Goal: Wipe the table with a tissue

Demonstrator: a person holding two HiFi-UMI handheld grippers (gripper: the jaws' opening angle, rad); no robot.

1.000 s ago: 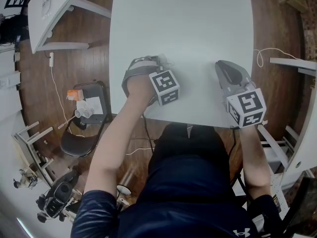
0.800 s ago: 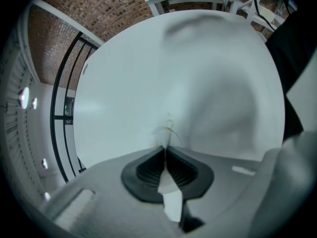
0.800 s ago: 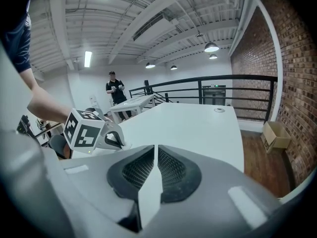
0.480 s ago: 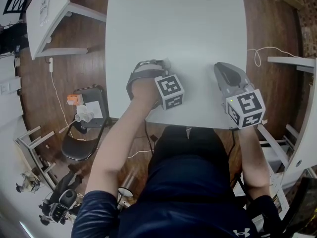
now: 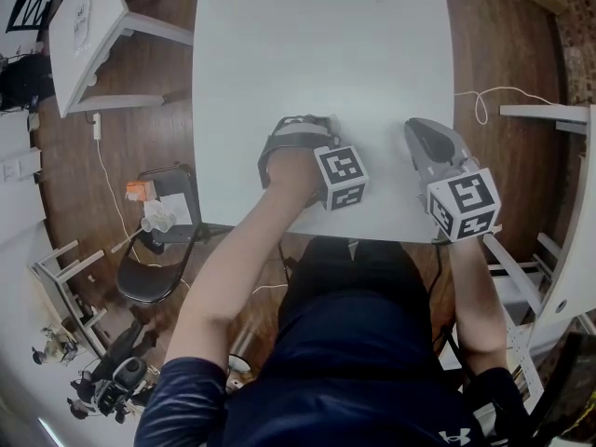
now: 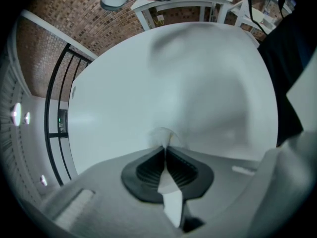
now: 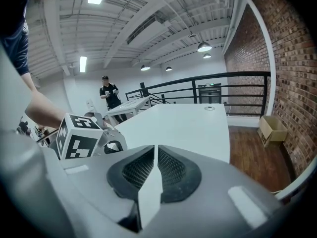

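Note:
On the white table [image 5: 326, 45] my left gripper [image 5: 317, 124] points steeply down near the front edge. Its jaws are shut on a white tissue [image 6: 164, 136], whose crumpled end pokes out at the tips and presses on the tabletop [image 6: 148, 83]. My right gripper [image 5: 416, 130] rests over the table's near right corner, shut with nothing between its jaws [image 7: 156, 150]. In the right gripper view the left gripper's marker cube [image 7: 79, 135] shows close by on the left.
A black chair [image 5: 154, 240] with small items stands on the wooden floor to the left. A second white table [image 5: 93, 26] is at the far left. A white cable [image 5: 484, 101] lies on the floor at right. A person [image 7: 110, 95] stands far off by a railing.
My left gripper has slid to the right along the near part of the table with the tissue, closer to the right gripper. The right gripper has hardly moved.

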